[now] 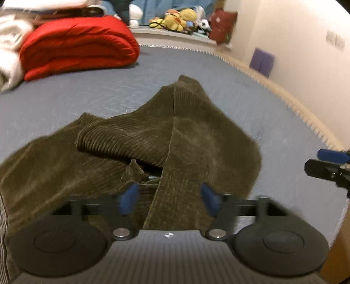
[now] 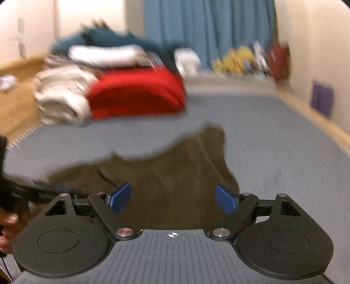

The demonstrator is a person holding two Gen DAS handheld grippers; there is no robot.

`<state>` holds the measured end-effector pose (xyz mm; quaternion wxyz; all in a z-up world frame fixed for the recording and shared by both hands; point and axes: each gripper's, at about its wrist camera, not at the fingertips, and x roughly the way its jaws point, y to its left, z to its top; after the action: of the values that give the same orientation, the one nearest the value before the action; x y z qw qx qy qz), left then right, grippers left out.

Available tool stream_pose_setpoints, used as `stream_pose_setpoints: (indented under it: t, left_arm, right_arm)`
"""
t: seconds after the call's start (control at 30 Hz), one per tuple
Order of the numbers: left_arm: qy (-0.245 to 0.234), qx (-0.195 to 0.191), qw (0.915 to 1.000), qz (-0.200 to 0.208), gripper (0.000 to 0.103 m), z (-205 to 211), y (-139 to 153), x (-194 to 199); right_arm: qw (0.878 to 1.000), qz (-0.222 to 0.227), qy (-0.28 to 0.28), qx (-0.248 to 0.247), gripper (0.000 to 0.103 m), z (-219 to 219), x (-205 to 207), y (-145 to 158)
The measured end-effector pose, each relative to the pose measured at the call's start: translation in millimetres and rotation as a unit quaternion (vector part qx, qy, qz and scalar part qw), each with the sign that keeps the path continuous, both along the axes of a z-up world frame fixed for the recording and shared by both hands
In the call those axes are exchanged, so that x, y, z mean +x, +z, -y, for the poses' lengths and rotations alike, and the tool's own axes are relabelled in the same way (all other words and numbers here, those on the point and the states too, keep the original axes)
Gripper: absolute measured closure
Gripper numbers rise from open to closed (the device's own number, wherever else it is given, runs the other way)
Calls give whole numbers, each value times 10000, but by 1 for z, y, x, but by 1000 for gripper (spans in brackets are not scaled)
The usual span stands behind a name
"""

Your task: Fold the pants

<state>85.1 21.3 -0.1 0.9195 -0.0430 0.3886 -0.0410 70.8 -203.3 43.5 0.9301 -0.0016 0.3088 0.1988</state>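
Olive-brown corduroy pants (image 1: 153,139) lie rumpled on the grey-blue bed (image 1: 91,91), one leg folded across the other. My left gripper (image 1: 169,200) hovers over their near part, jaws open, with cloth below the blue pads but not pinched. The right gripper's tip (image 1: 328,162) shows at the right edge of the left wrist view. In the blurred right wrist view the pants (image 2: 172,170) lie ahead of my right gripper (image 2: 174,197), whose blue pads stand wide apart with nothing between them. A hand (image 2: 6,227) holds the other gripper at that view's left edge.
A folded red blanket (image 1: 81,45) and white bedding (image 1: 11,52) are stacked at the bed's far left. Stuffed toys (image 1: 179,19) and a red cushion (image 1: 223,25) sit on the ledge behind. A wall (image 1: 295,43) borders the bed's right side, with a purple item (image 1: 261,61) against it.
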Motion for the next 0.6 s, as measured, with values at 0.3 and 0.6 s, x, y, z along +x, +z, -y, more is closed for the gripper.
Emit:
stream_pose_setpoints:
  t: [0.3, 0.6]
  left_arm:
    - [243, 117, 9983, -515, 19, -7, -49, 36]
    - [-258, -166, 9979, -567, 95, -6, -57, 34]
  right_arm:
    - [9990, -233, -244, -281, 16, -10, 31, -35]
    - [9985, -100, -372, -401, 15, -8, 46, -40]
